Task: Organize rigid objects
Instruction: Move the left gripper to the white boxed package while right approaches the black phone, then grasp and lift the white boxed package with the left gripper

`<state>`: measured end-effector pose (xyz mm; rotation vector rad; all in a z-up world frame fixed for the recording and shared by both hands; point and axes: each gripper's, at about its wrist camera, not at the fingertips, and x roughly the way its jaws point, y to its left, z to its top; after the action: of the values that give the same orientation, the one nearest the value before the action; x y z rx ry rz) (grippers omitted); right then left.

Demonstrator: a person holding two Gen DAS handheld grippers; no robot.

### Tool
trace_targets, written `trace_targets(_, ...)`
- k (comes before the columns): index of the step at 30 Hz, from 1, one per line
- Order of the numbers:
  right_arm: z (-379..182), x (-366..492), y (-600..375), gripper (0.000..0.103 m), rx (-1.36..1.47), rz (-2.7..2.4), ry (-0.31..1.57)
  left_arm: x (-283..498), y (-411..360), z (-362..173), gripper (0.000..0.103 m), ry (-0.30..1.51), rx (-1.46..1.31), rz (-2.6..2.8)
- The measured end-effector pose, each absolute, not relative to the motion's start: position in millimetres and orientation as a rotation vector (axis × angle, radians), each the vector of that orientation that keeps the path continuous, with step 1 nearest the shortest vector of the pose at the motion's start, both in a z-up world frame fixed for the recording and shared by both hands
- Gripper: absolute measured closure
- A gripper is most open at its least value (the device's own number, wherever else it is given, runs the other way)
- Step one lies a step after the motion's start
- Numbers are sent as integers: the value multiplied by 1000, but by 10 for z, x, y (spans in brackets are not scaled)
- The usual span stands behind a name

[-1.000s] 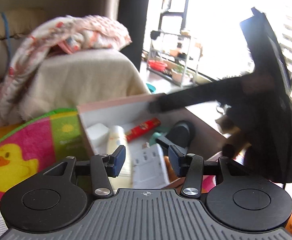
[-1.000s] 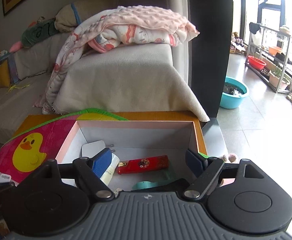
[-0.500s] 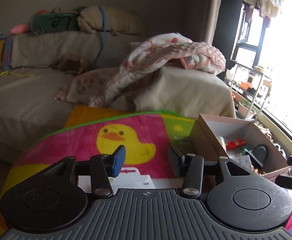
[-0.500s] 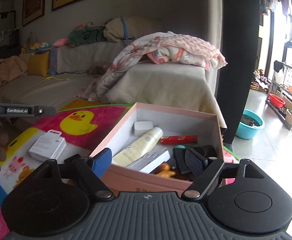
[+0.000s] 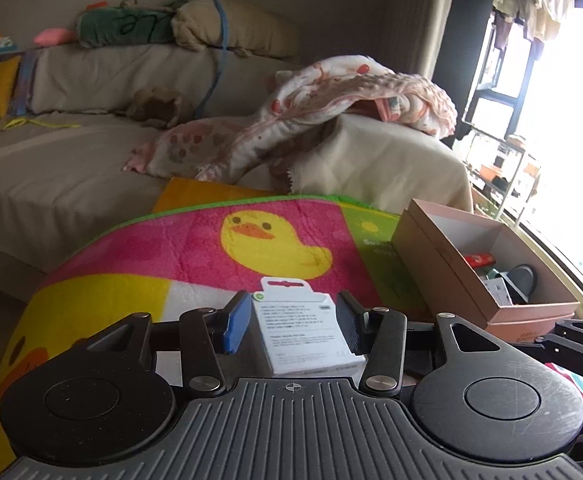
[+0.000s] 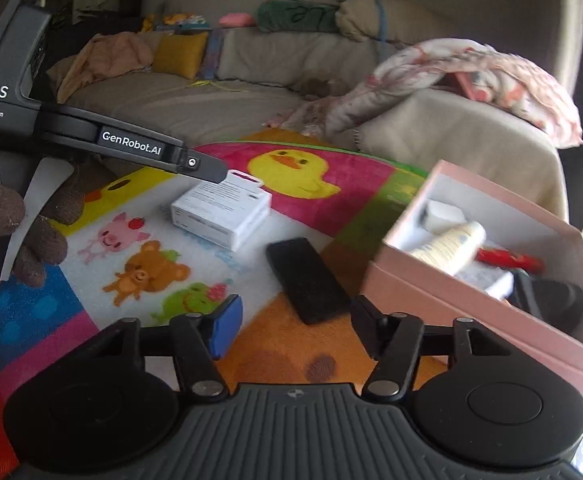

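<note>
A white retail box (image 5: 306, 330) lies on the colourful play mat (image 5: 195, 256), between the fingers of my left gripper (image 5: 291, 318), which is open around it; whether the pads touch it is unclear. It also shows in the right wrist view (image 6: 221, 208), under the left gripper's arm (image 6: 131, 146). A black phone-like slab (image 6: 307, 280) lies on the mat just ahead of my open, empty right gripper (image 6: 293, 330). The pink box (image 6: 503, 272) at right holds a cream bottle (image 6: 449, 246), a red item (image 6: 509, 257), a white adapter (image 6: 443, 214) and dark objects.
A sofa (image 5: 71, 152) with cushions and a patterned blanket (image 5: 331, 104) stands behind the mat. The pink box (image 5: 451, 264) sits at the mat's right edge, near a bright window. My gloved hand (image 6: 15, 220) holds the left gripper's handle.
Both grippers have swung left, away from the pink box. The left one has come down around the white box; the right one now faces the black slab.
</note>
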<state>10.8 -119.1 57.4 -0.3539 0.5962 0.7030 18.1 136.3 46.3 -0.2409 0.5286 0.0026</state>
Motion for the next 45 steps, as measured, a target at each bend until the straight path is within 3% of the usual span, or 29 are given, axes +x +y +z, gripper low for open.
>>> trace_targets(10,505,722,-376,49,-408,640,719,-4,1701,345,52,513,-338,17)
trace_targets(18,468,1049,-263,72,-350,597,843,-30,1790,255,52,519,-391,-2)
trace_targets(29,505,441,-957,71,-270,723,879,1,1681,246,52,545,-383,-25)
trace_targets(31,512,327,-1165,70,-263,737,837,9,1606,272,52,550,-358,-51)
trace_targets(33,511,228,-1362,46,-277,711,779,30,1481,297,52,559,-319,-103)
trace_targets(35,499,192,-1547,35,-252,674,751,52,1341,309,52,566,-285,-156)
trace_targets(45,367,263,-1815,33,-106,665,761,258,1401,340,52,580,-404,19)
